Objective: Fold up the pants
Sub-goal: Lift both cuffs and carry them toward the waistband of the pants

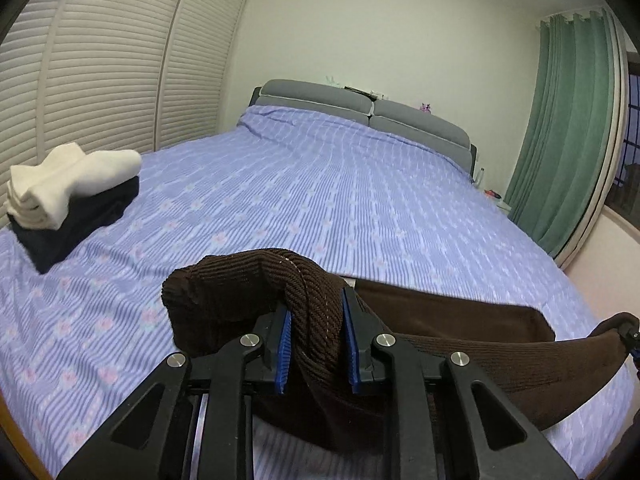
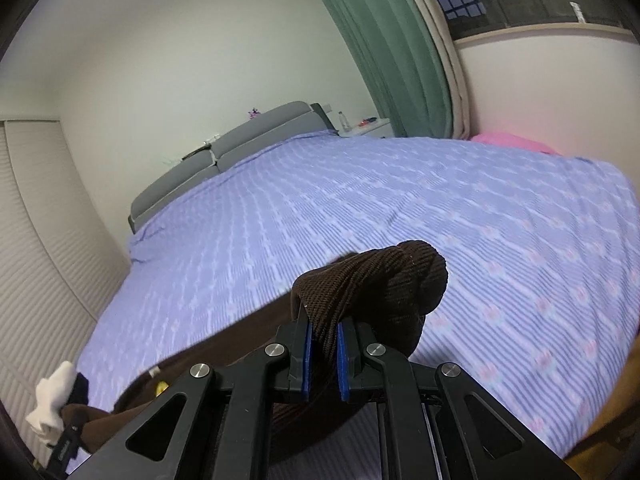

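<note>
Keeping both the left tool [image 1: 316,340] and right tool [image 2: 323,354] pinching the brown pants [image 1: 460,320] raised over the bed's [image 1: 320,200] near edge, carry both corners evenly, keeping the cloth taut.

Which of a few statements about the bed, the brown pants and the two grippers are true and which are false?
1. Both grippers clamp the brown pants. True: left gripper and right gripper each pinch a bunch of it.
2. The pants lie flat and untouched on the bed. False: they hang between the grippers.
3. A white folded garment sits on a dark folded garment. True.
4. The curtain is red. False: it is green.
5. The bedsheet is plain white. False: it is purple-blue with stripes.
</note>
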A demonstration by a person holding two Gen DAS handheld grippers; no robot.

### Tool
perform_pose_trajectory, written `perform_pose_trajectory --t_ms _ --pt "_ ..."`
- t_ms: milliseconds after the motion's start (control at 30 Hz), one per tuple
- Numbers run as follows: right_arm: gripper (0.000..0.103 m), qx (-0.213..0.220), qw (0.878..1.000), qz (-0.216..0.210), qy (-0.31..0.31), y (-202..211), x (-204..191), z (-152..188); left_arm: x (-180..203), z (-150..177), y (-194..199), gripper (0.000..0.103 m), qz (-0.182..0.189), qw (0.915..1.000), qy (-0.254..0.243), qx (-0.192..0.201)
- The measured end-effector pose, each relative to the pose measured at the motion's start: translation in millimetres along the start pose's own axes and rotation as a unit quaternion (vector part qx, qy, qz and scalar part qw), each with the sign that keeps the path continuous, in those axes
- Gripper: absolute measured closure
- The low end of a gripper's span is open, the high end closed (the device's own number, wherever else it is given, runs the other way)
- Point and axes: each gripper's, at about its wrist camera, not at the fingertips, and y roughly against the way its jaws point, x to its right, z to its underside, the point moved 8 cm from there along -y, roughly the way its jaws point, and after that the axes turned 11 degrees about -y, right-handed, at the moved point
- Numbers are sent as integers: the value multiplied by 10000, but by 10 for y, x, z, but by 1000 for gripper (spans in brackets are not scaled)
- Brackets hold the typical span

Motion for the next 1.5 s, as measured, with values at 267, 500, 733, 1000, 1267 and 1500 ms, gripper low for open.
perform_pose_trajectory --t_ms 267,500,733,1000,1267,1500 --pt "93 38 9999 -68 124 -366 -198 -233 65 -279 -403 80 -30 9999 -99 -69" --pt "93 -56 9996 -96 257 -815 -376 -279 56 -353 -875 80 -53 9993 -132 -336" --pt "93 -501 9985 182 158 -1405 -329 -179 87 -270 -1336 79 -82 9969 -120 -777" --pt "91 -738 9944 734 206 -1805 -167 -28 146 -131 -1675 75 -267 9948 -317 -925" --pt "67 -872 9925 824 227 -2145 -213 43 80 -94 -1812 58 -434 9942 -269 -951" --pt "47 -895 9902 949 508 -2168 -297 119 28 -83 -1731 51 -472 9935 -318 -988"
